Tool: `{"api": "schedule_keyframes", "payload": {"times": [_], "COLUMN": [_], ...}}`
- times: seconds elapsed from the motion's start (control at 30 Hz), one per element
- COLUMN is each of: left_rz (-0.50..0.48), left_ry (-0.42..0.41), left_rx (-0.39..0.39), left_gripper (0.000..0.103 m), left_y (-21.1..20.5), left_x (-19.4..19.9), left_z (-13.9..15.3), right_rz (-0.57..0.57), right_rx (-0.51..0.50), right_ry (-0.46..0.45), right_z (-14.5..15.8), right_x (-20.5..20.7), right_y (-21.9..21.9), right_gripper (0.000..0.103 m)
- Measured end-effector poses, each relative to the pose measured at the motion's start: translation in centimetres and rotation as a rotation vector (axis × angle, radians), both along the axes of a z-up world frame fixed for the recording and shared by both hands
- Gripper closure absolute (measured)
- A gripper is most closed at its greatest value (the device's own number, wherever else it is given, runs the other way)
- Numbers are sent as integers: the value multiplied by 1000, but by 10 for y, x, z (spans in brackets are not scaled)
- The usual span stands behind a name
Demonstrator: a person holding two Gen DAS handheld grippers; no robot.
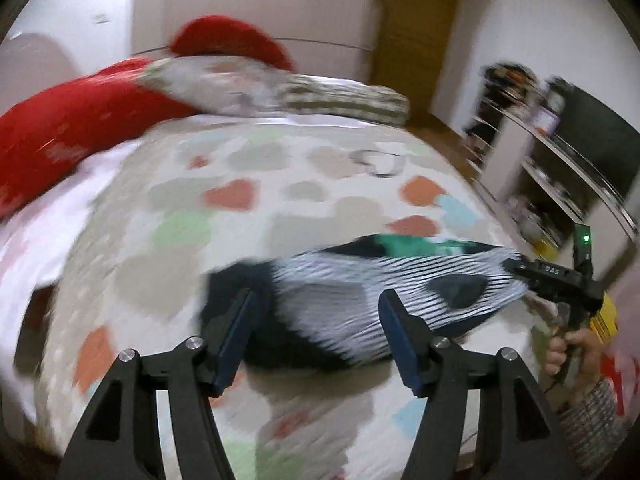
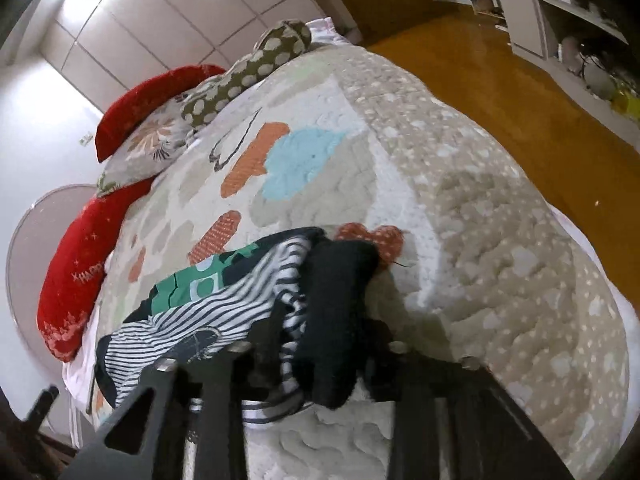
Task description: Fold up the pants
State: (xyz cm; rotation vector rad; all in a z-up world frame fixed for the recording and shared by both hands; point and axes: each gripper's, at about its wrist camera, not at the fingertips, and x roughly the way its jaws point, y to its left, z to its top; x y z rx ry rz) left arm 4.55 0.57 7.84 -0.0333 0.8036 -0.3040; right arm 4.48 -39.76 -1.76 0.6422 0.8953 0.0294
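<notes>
The pants (image 1: 360,300) are black-and-white striped with black patches and a green print. They lie bunched on the patterned quilt (image 1: 248,224). My left gripper (image 1: 316,332) is open and empty, its blue-padded fingers (image 1: 400,332) hovering just short of the pants' near edge. My right gripper (image 1: 520,270) shows at the right in the left wrist view, shut on the pants' right end. In the right wrist view the pants (image 2: 224,304) fill the space between the right gripper's (image 2: 320,344) fingers, with a black waistband part bunched there. The fingertips are hidden by cloth.
Red pillows (image 1: 72,128) and patterned cushions (image 1: 304,92) lie at the bed's head. The quilt's edge (image 2: 520,240) drops to a wooden floor (image 2: 500,92). White shelves (image 1: 560,184) stand to the right, and a door (image 1: 416,32) is behind.
</notes>
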Motion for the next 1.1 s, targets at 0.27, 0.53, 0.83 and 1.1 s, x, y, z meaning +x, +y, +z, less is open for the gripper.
{"api": "schedule_keyframes", "payload": {"times": [0.27,0.53,0.83,1.1], "left_rz": [-341,-590,-714,-579], "left_ry": [188,330,380,292], "left_rx": [-32,52,215,-59], "left_gripper": [36,36,74,85], "left_y": [-161,-310,-371,-283], "left_x": [100,139,133,143], "left_z": [-16,-68,-113,-59], "right_rz": [-6,23,16,89], "right_rx": [55,52,6,-54], "right_ry": [-96,-83,-107,-176], "right_z": [10,-4,-10,25], "right_x": [-35,-34,-29,-21], "right_y": [-8,10,16,41], "right_gripper": [33,33,55,75]}}
